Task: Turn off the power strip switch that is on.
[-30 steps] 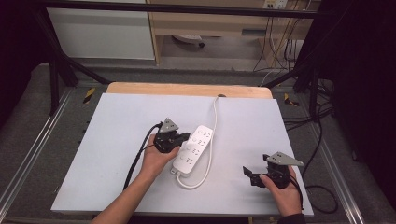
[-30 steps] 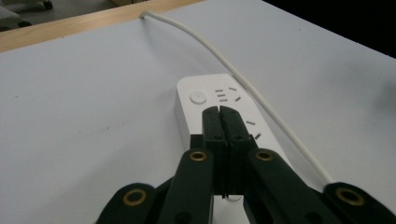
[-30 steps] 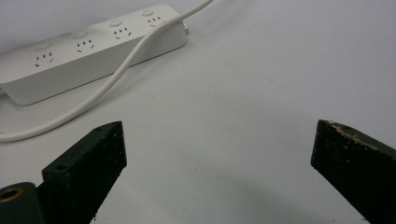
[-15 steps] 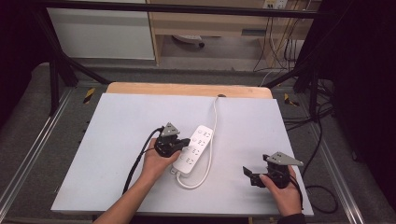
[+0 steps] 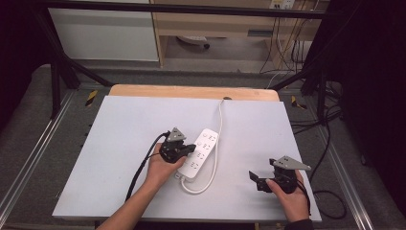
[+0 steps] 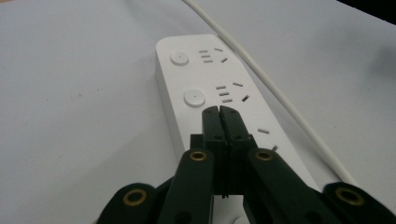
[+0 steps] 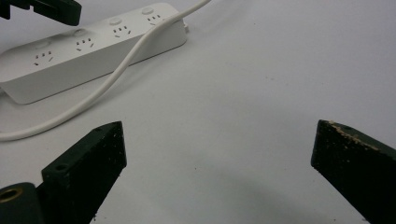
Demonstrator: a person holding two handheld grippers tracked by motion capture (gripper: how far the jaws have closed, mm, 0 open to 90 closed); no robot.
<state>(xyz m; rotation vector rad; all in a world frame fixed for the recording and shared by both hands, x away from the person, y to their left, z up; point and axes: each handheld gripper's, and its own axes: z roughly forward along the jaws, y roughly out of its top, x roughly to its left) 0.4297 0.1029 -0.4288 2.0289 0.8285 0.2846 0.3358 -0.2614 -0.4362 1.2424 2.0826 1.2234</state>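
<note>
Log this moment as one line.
left gripper: shut, over white plastic power strip | right gripper: open, apart | white table

A white board point(image 5: 119, 143) covers most of the table, and a strip of bare wooden tabletop point(image 5: 191, 91) shows along its far edge. Black frame bars point(image 5: 62, 72) slant down at the far left and far right corners. Behind the table stand a white cabinet point(image 5: 103, 33) and a low wooden shelf unit point(image 5: 215, 24), with a pale object lying under the shelf. Dark cables point(image 5: 306, 124) trail over the grey floor point(image 5: 28, 124) on the right, and metal rails point(image 5: 344, 167) run along both sides
</note>
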